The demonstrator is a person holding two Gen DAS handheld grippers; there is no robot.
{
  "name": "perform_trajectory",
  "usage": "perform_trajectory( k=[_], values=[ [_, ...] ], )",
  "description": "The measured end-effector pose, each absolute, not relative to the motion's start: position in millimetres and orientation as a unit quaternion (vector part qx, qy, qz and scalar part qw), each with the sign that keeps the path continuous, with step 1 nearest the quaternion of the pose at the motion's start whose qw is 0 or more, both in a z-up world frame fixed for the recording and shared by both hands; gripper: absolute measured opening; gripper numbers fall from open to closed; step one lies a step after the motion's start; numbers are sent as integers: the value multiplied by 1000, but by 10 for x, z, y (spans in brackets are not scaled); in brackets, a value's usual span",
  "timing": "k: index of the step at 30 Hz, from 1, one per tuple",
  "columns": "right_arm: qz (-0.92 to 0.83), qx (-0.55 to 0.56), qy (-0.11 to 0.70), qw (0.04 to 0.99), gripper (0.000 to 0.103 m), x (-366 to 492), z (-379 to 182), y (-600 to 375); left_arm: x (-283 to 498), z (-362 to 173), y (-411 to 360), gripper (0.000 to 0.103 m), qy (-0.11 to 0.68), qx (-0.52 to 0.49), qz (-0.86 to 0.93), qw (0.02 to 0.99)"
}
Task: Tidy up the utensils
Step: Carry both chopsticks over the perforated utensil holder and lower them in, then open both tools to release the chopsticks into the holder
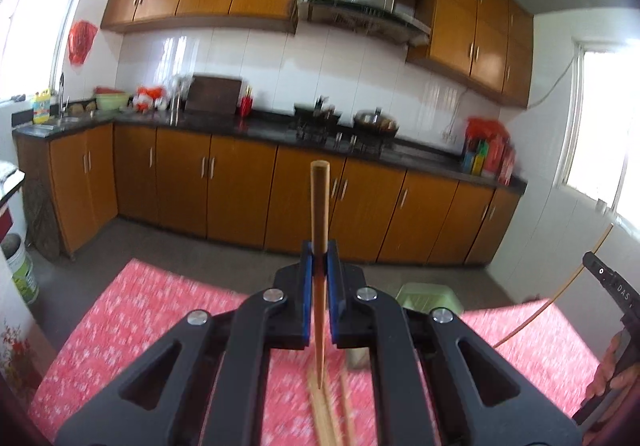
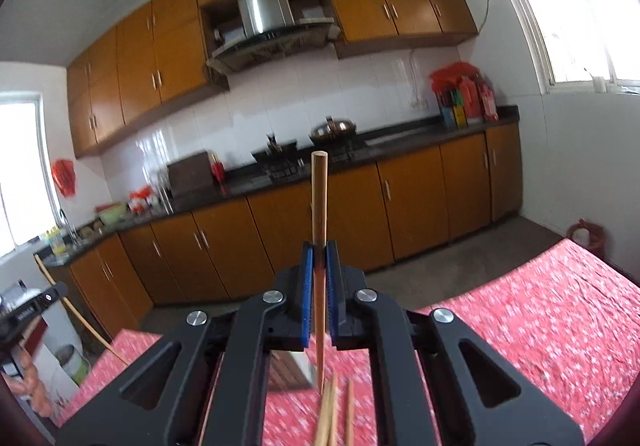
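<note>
In the left wrist view my left gripper is shut on a wooden chopstick, which stands upright between the blue pads with its thin tip pointing down. In the right wrist view my right gripper is shut the same way on another wooden chopstick. Both are held above a table with a red flowered cloth. Several loose chopsticks lie on the cloth below the grippers. The other gripper shows at each view's edge.
A small dark object sits on the cloth under the right gripper, too blurred to name. A green stool stands past the table's far edge. Across the floor runs a dark kitchen counter with a stove and a wok. A bucket stands at the left.
</note>
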State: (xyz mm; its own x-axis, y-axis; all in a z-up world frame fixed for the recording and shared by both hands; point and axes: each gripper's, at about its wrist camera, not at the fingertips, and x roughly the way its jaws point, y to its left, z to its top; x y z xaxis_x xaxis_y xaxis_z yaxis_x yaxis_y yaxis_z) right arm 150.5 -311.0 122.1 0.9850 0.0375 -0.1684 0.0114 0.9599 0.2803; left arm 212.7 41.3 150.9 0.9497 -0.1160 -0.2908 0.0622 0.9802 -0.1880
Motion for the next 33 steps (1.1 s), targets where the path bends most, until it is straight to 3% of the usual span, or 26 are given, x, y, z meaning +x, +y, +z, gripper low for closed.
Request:
perform_trajectory(
  k=[5, 10, 22, 24, 26, 27, 33],
  values=[
    [28, 150, 30, 988, 7, 1649, 1496, -2917, 2266, 1894, 200, 8, 95, -117, -57, 987],
    [40, 133, 28, 990, 7, 1910, 1379, -2738, 2477, 1924, -25, 8, 73, -130, -65, 987],
    [48, 126, 117, 984, 8, 2184, 897, -2667, 3012, 1232, -388, 11, 172, -110, -81, 975],
    [49, 122, 124, 984, 10, 2157, 889, -2658, 2993, 1209, -359, 25, 175, -110, -76, 975],
    [47, 127, 124, 983, 30, 2127, 914, -2684, 2947, 1235, -326, 29, 173, -111, -69, 976],
    [45, 129, 122, 983, 34, 2116, 935, -2691, 2922, 1265, -305, 29, 171, -112, -67, 977],
    [32, 126, 102, 986, 35, 1806, 1093, -2789, 2575, 1442, -75, 36, 145, -123, -60, 980]
  ],
)
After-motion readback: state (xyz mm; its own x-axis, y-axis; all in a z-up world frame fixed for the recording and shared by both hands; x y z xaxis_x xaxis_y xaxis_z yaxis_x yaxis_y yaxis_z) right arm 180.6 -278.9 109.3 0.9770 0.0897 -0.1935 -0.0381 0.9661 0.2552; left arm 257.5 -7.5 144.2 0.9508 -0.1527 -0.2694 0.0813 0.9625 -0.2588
